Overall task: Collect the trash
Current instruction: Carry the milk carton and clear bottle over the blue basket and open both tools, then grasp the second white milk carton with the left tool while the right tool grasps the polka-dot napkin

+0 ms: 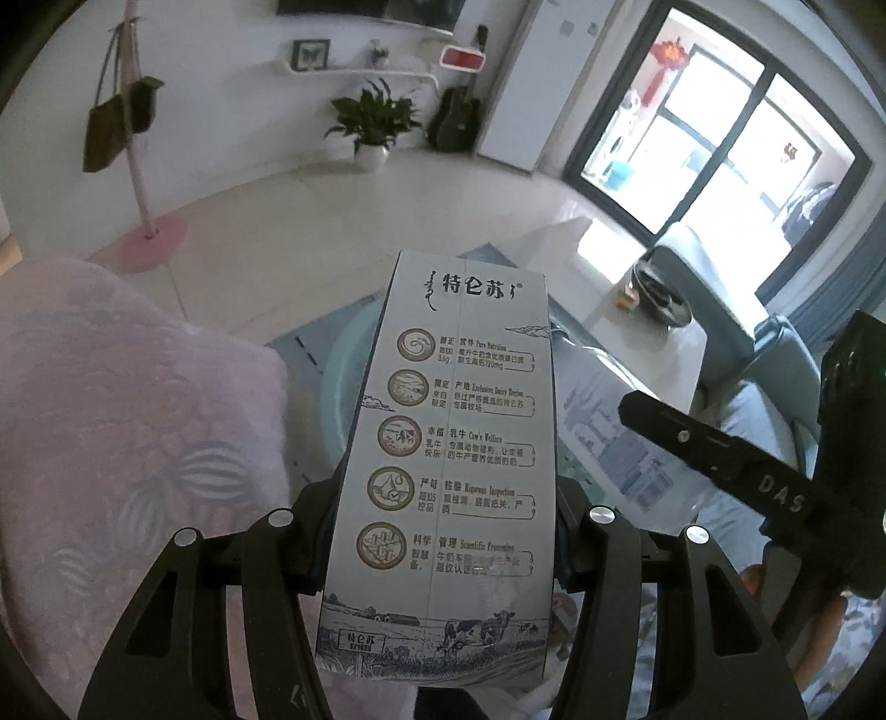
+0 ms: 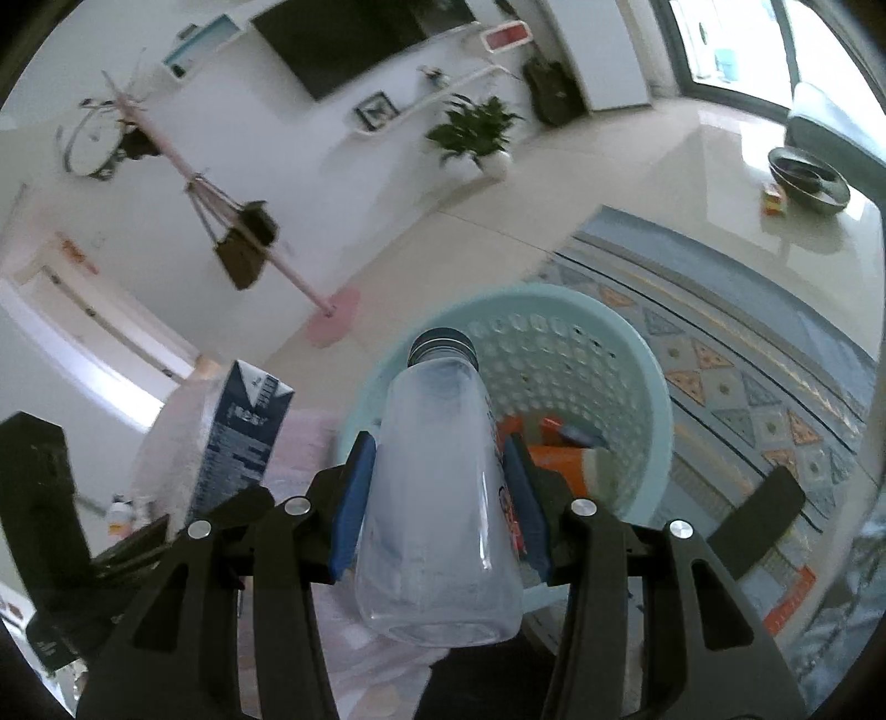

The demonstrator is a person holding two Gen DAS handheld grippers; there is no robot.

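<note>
A home living room is shown. A television (image 2: 354, 39) is mounted on a white wall, with a curved shelf (image 1: 354, 69) carrying a framed picture (image 1: 311, 54) beneath it. A potted plant (image 1: 372, 123) and a guitar (image 1: 457, 116) are stood on the tiled floor; a patterned rug (image 2: 736, 387), a coat stand (image 1: 138, 166) and a sofa (image 1: 714, 288) are also seen.

L gripper (image 1: 443, 531) angled down, jaws part-closed, clamped on milk carton (image 1: 448, 443). R gripper (image 2: 437, 498) also tilted down, blue pads (image 2: 351, 504) pressed against both sides of clear bottle (image 2: 437, 498).
</note>
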